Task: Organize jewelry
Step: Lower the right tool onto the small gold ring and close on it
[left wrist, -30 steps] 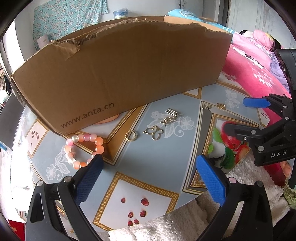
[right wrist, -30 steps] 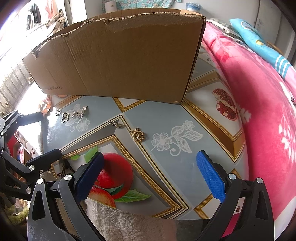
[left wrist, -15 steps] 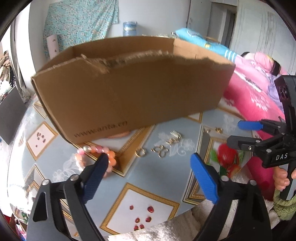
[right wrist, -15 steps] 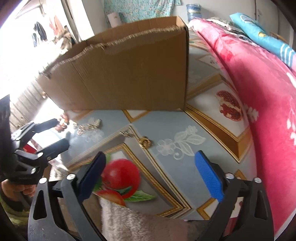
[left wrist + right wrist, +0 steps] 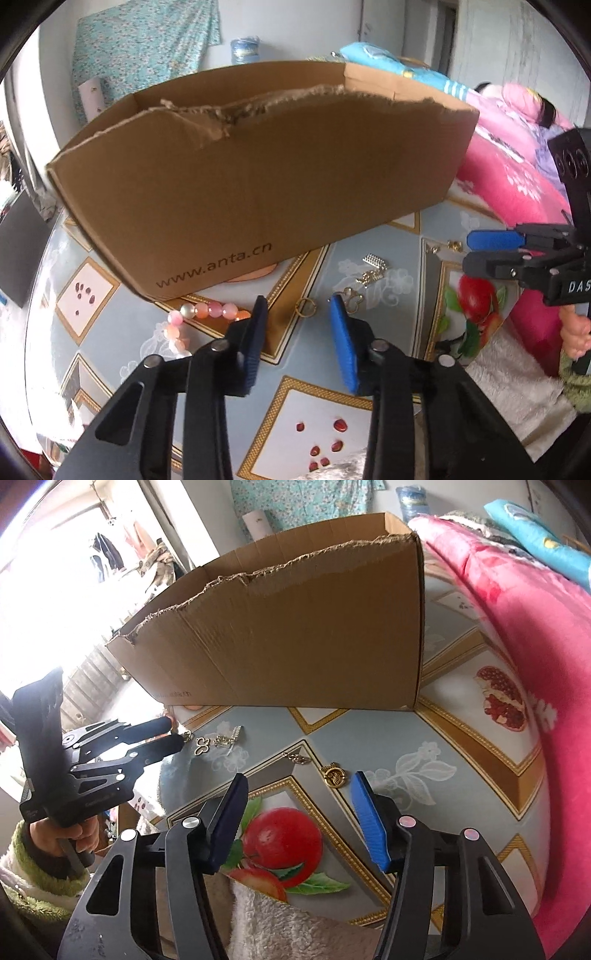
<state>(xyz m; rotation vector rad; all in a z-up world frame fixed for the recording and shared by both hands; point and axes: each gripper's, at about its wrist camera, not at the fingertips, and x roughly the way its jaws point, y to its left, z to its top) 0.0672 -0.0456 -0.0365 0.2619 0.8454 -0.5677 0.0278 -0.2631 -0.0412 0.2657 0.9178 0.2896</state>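
Jewelry lies on the patterned table in front of a cardboard box (image 5: 258, 184): a pink bead bracelet (image 5: 207, 312), a gold ring (image 5: 306, 307), a butterfly charm (image 5: 351, 295), silver clips (image 5: 375, 263) and small gold earrings (image 5: 454, 245). My left gripper (image 5: 298, 314) hovers over the ring, its jaws closing with nothing pressed between the pads. My right gripper (image 5: 299, 779) hangs above the table with its jaws closing on nothing. A round gold pendant (image 5: 334, 775) lies just inside its right fingertip, and a small chain piece (image 5: 297, 757) lies beyond.
The box (image 5: 295, 635) is open-topped with a torn front rim. A pink blanket (image 5: 535, 664) borders the table on the right. A white fluffy towel (image 5: 280, 923) covers the near edge. A hand in a green cuff (image 5: 59, 842) holds the left gripper (image 5: 177, 733).
Both grippers' jaws have narrowed from wide open. Both views have tilted up, so the box's open top now shows. The jewelry has not moved.
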